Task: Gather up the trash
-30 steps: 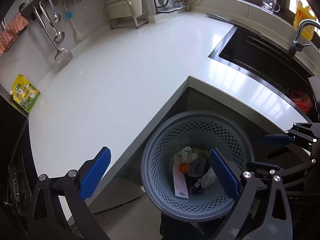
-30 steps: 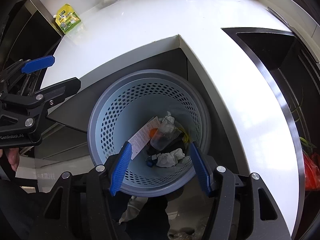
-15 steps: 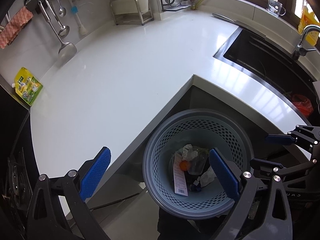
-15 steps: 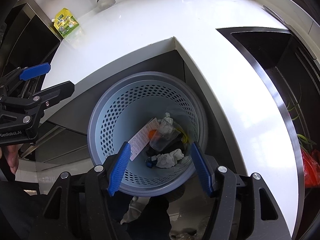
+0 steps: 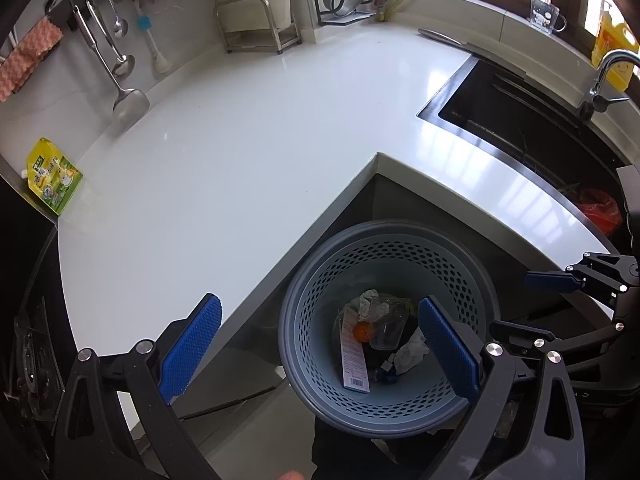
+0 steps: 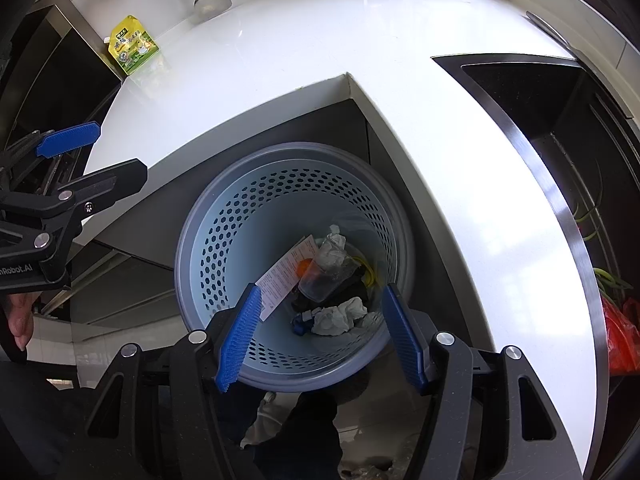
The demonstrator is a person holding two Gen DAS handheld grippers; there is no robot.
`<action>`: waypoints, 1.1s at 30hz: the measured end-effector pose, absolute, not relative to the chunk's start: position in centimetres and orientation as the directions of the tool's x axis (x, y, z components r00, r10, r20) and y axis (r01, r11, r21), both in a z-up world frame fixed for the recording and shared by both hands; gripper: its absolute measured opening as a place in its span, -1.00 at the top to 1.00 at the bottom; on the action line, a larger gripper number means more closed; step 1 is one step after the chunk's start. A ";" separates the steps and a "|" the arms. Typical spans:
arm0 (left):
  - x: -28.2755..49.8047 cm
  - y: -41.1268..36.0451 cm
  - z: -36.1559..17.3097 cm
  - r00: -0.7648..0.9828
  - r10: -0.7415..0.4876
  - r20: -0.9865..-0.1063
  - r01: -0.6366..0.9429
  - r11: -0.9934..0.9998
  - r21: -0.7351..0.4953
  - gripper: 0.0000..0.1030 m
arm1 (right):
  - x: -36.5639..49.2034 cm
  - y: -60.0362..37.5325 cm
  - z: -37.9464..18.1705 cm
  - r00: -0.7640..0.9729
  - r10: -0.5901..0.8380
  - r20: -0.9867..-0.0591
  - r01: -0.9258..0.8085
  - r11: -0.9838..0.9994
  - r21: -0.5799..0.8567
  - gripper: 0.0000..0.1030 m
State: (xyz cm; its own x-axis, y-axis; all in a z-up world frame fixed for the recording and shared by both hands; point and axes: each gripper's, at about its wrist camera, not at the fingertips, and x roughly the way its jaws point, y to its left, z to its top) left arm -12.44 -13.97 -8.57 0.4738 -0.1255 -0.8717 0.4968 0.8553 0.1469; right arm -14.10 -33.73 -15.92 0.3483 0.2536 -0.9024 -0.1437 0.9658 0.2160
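Barely anything's shifted since a second ago: both hands hang over the blue perforated bin [image 6: 288,184]. Right gripper [image 6: 320,332] and left gripper [image 5: 316,348] both spread wide, pinching nothing. Trash inside: two crumpled tissues [image 6: 338,316], one plastic cup [image 6: 326,280], one receipt [image 6: 280,280]. Further back, one green pouch [image 6: 134,48] sits on the counter [image 6: 320,40], maybe next.

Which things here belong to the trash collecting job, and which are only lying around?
Belonging to the job:
- perforated bin
- crumpled tissue
- clear cup
- paper slip

Just lying about:
- green pouch
- hanging ladle
- sink
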 end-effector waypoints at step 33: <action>-12.0 -13.1 -8.8 0.463 -0.117 -0.878 0.459 0.879 0.125 -0.87 | -13.9 -32.9 -16.7 0.326 0.251 -0.911 -0.143 0.966 0.215 -0.17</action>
State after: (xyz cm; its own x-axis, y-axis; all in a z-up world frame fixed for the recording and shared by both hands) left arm -12.04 -13.13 -8.78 0.4634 -0.1171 -0.8784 0.4592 0.8795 0.1250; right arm -13.95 -32.89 -16.75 0.3262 0.2511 -0.9114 -0.1431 0.9661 0.2149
